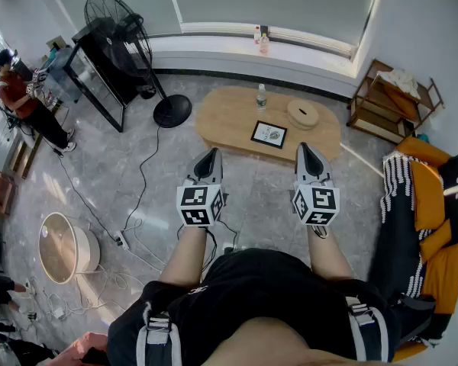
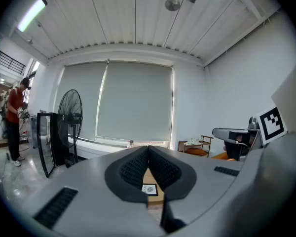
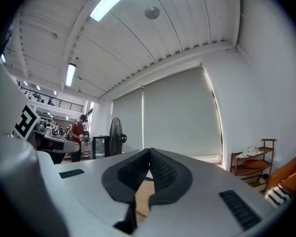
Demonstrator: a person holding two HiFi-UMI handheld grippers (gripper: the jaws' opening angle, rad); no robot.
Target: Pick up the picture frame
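A black-framed picture frame [image 1: 269, 134] lies flat on the low oval wooden table [image 1: 229, 117], right of its middle. My left gripper [image 1: 211, 157] and right gripper [image 1: 304, 150] are held side by side over the floor, short of the table's near edge. Both are shut with nothing in them. In the left gripper view the picture frame [image 2: 149, 189] shows small in the gap under the closed jaws of the left gripper [image 2: 148, 149]. The right gripper [image 3: 149, 154] view shows only a strip of the table [image 3: 144, 196] between its jaws.
A water bottle [image 1: 261, 96] and a round wooden lid-like object [image 1: 302, 113] stand on the table beyond the frame. A black floor fan [image 1: 122, 33] stands left, cables [image 1: 141, 181] trail over the floor, a wooden shelf [image 1: 389, 97] and an orange-black sofa [image 1: 427, 227] are right. A person [image 1: 27, 101] stands far left.
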